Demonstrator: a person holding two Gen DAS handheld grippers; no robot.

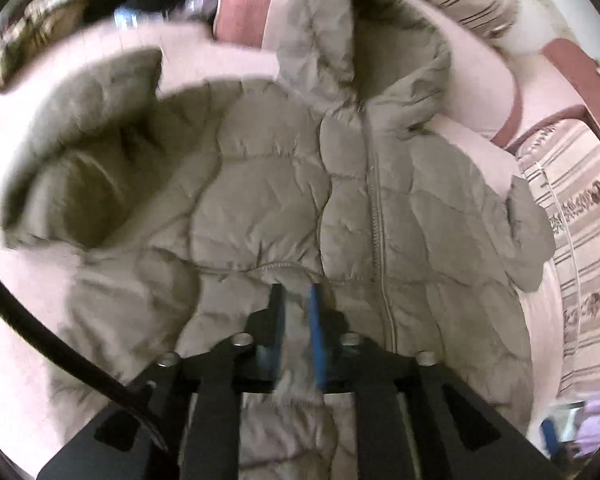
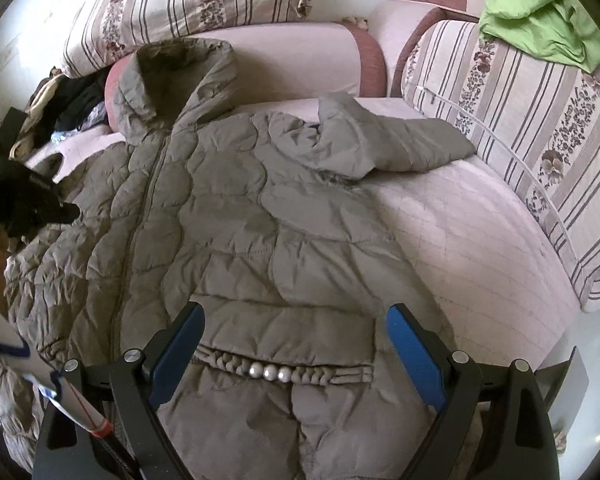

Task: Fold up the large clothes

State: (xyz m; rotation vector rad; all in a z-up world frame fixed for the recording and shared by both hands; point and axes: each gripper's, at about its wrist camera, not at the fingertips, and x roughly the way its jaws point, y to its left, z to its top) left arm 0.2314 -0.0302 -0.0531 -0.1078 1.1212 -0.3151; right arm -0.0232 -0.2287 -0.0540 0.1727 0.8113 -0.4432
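I have the padded jacket [image 2: 228,216] spread front-up across the sofa seat [image 2: 480,240], hood [image 2: 172,76] against the back cushion and one sleeve [image 2: 384,144] folded in toward the striped pillow [image 2: 520,128]; it looks light, puffy and slick, so I expect it to spring back and slide. My left tongs [image 1: 298,312] are nearly closed, and I cannot tell if they pinch fabric; my right tongs [image 2: 292,344] hang released over the gathered hem [image 2: 284,372], which I judge the firmest place to grip
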